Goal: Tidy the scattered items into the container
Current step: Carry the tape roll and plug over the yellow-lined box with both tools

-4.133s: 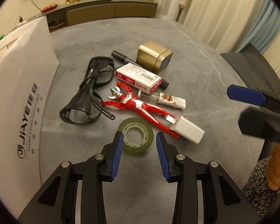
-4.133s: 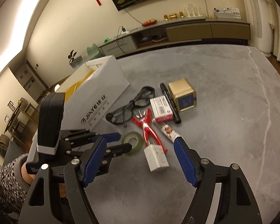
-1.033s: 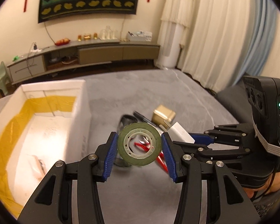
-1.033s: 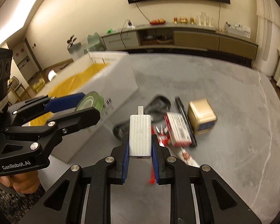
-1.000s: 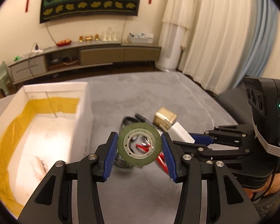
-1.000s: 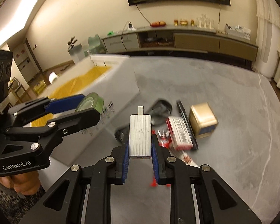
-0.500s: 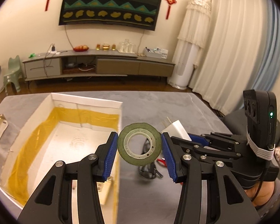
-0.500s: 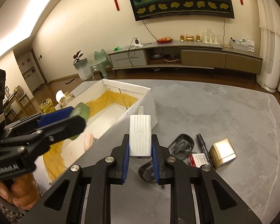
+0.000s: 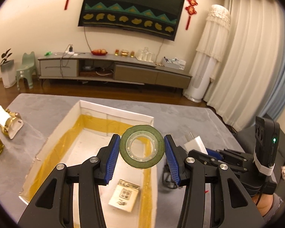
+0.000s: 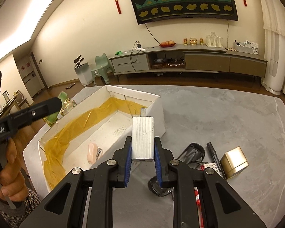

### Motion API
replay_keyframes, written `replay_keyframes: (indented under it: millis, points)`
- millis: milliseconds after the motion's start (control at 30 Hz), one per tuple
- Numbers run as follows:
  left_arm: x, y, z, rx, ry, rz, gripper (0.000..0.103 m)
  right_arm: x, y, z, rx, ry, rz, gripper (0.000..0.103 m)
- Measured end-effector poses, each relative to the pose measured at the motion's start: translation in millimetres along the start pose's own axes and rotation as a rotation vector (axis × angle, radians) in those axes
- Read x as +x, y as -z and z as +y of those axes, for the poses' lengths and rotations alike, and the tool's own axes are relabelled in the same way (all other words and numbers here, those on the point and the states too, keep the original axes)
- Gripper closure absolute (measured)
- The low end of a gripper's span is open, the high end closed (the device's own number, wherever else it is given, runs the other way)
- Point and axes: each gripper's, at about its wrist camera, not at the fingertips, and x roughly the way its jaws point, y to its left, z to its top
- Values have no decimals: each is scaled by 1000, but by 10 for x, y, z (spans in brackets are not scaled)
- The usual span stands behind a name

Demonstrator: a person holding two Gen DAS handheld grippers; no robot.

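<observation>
You face a cream wall (image 9: 38, 24) with a dark curved television (image 9: 131, 17), a long low cabinet (image 9: 114, 72) beneath, white curtains (image 9: 252, 66) right, wooden floor (image 9: 47, 93).

Warm, yellowish indoor light fills the room, fairly bright and even. A glowing strip along the ceiling (image 10: 19, 26) in the right wrist view is blown out to white. The grey worktop (image 10: 228, 117) carries only soft, faint shadows. Both views bulge like a fishbowl, the walls and curtains (image 9: 243, 70) bending near the dark round rims. Close parts look sharp; a few things at the lower edges are slightly smeared.
</observation>
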Motion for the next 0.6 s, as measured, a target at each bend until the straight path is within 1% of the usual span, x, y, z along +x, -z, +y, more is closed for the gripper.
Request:
replay_keyframes:
  millis: [333, 467, 600]
  points:
    - [-173, -39, 382, -57, -22, -23, 53, -19, -200, 483, -57, -34, -45, 80]
    - [-263, -19, 524, -80, -28, -27, 53, 37, -268, 677, -75, -53, -41, 80]
    - [-320, -7, 675, -103, -40, -25, 53, 91, -411, 848, -102, -69, -36, 80]
